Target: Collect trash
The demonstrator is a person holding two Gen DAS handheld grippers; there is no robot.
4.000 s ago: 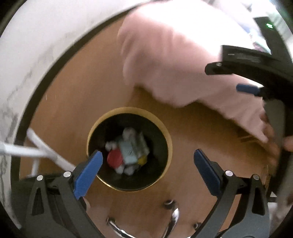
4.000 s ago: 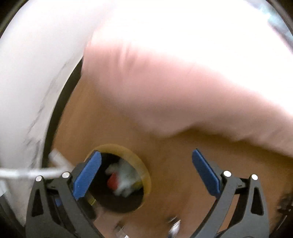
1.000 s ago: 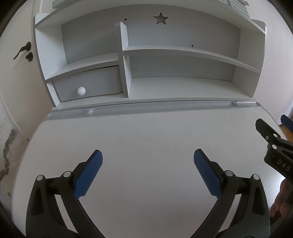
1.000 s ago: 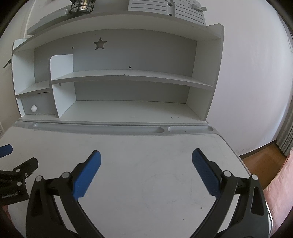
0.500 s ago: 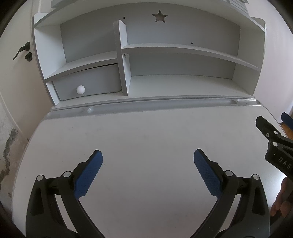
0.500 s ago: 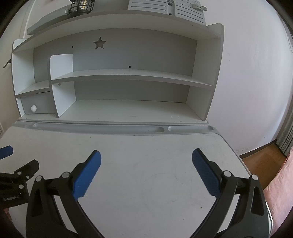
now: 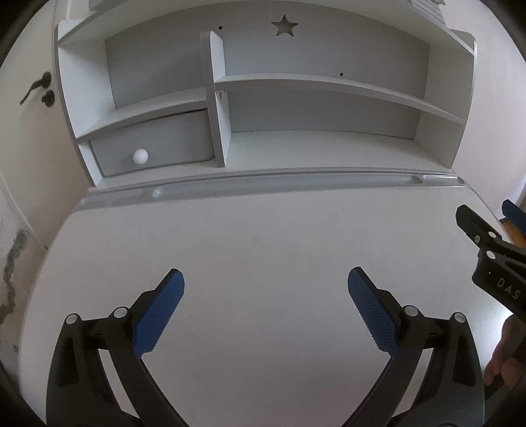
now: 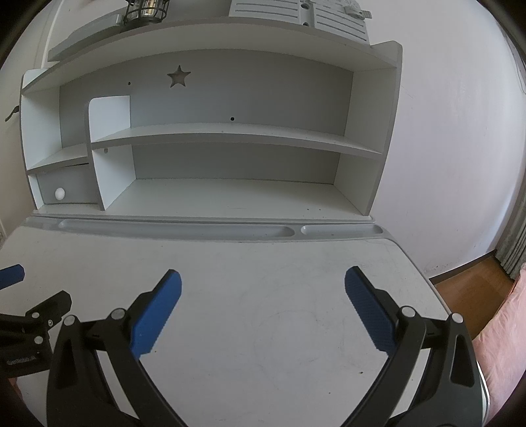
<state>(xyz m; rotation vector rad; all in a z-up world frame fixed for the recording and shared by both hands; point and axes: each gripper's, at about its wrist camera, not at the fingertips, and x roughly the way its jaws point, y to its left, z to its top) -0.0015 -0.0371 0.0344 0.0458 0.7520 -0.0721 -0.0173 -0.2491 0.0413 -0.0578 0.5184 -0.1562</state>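
White laminate covers the one desk [image 7: 263, 236], seen from both wrist views. One hutch [image 8: 213, 157] stands at its rear edge, with two upright side panels, one inner divider and one long middle shelf [image 8: 236, 134]. One star cutout [image 8: 178, 75] pierces the back panel. One drawer [image 7: 154, 144] sits at lower left with one round white knob [image 7: 140, 155]. Two pen grooves run along the rear of the desk, one long [image 8: 174, 228] and one short [image 8: 340, 229]. One caged lantern [image 8: 144, 11] stands on top of the hutch.

Left claw [image 7: 265, 305] hovers over the desk, its two blue pads [image 7: 157, 312] spread wide with nothing between them. Right claw [image 8: 263, 305] is likewise spread wide and holds nothing. Each claw shows at the edge of the other's view.

Trash: no item is visible on the desk or on the shelves. One strip of wooden floor [image 8: 466, 285] and one pink fabric edge [image 8: 503, 335] show at far right.
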